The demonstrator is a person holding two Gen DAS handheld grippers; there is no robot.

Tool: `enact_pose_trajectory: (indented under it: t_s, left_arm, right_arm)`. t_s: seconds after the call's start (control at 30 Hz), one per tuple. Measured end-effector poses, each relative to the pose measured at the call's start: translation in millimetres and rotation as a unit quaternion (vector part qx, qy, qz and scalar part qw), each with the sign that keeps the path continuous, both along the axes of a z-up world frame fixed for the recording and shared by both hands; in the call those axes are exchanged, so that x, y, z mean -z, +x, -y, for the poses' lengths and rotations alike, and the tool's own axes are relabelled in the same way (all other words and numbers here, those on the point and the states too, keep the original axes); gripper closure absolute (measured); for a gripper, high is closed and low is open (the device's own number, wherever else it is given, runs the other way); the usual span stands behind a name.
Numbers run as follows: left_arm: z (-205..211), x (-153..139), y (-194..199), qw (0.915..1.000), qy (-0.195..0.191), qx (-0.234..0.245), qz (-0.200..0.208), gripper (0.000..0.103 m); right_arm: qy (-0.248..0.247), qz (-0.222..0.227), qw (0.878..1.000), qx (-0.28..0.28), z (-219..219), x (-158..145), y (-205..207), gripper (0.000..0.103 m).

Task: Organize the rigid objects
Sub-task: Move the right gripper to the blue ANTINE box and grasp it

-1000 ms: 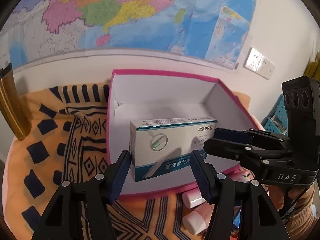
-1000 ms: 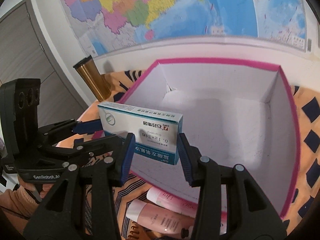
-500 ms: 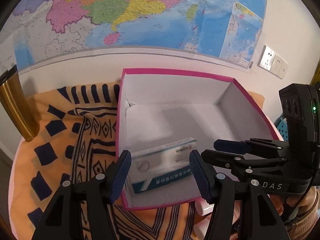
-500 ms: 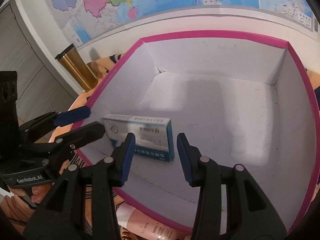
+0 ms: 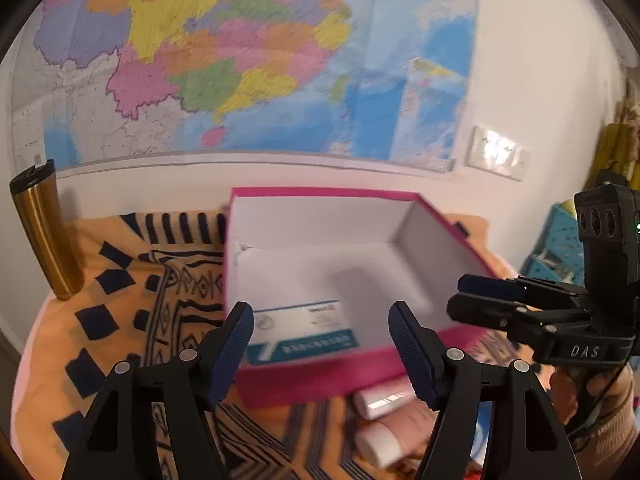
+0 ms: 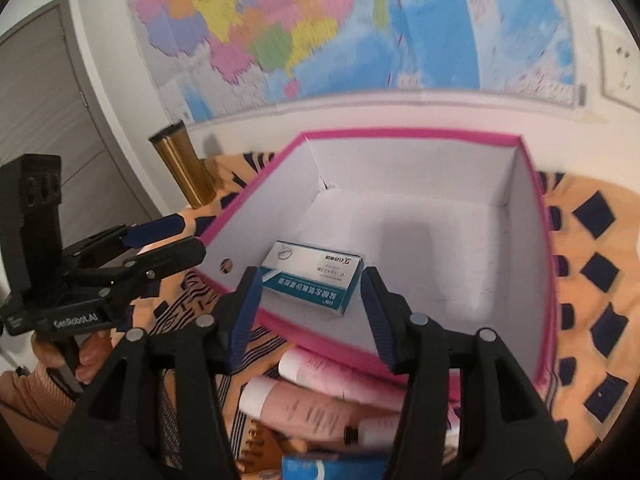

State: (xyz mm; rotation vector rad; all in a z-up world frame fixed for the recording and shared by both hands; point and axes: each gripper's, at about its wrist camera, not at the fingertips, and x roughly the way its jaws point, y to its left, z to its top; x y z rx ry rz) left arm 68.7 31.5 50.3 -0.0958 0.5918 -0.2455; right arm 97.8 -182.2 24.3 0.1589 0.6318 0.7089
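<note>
Gold metal shows at the far left, where a tall flask (image 5: 46,232) stands on the orange patterned cloth (image 5: 132,300) against the white wall, under a big coloured map (image 5: 240,60). Next to the right sits the pink box (image 5: 320,376), white inside, with its top open. A white and teal medicine carton (image 5: 304,334) lies flat on the box floor, in the near left corner, close against the front wall. The left gripper (image 5: 320,344) hangs just in front of the box with its blue-padded fingers spread wide and nothing between them. In the right wrist view the right gripper (image 6: 310,314) is likewise spread apart and empty, poised over the box's near rim, with the carton (image 6: 314,282) lying beyond its fingertips and not touching them. Below the front wall, pink tubes (image 6: 316,404) lie on the cloth, with a blue packet (image 6: 332,468) at the bottom edge. Farther right, a white wall socket (image 5: 498,152) is mounted beside the map.
</note>
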Motion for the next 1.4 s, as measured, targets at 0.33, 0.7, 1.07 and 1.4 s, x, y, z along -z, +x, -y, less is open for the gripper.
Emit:
enact_pose_trajectory:
  t_s: [0.33,0.7,1.07,1.4]
  left_arm:
    - [43.5,33.2,-49.5,0.9921,-0.042,0.105,-0.055,0.030]
    - [90.7,81.3,-58.1,0.9759,-0.054,0.153,-0.146,0.032]
    - [106.8,98.3,-53.0,0.9677,-0.053,0.165,-0.183,0.061]
    - [109.1,97.9,-51.8,0.9687,-0.055,0.160,-0.182,0.067]
  right_arm:
    - [-0.024,-0.004,0.998,0.059,63.1,27.0,-53.7,0.040]
    - [-0.031,-0.073,0.993,0.086,91.7,79.8,-65.3,0.040]
    - [-0.024,-0.084,0.994,0.072,84.0,91.5,-62.3,0.053]
    - [-0.023,-0.086,0.994,0.059,78.6,92.1,-70.1,0.062]
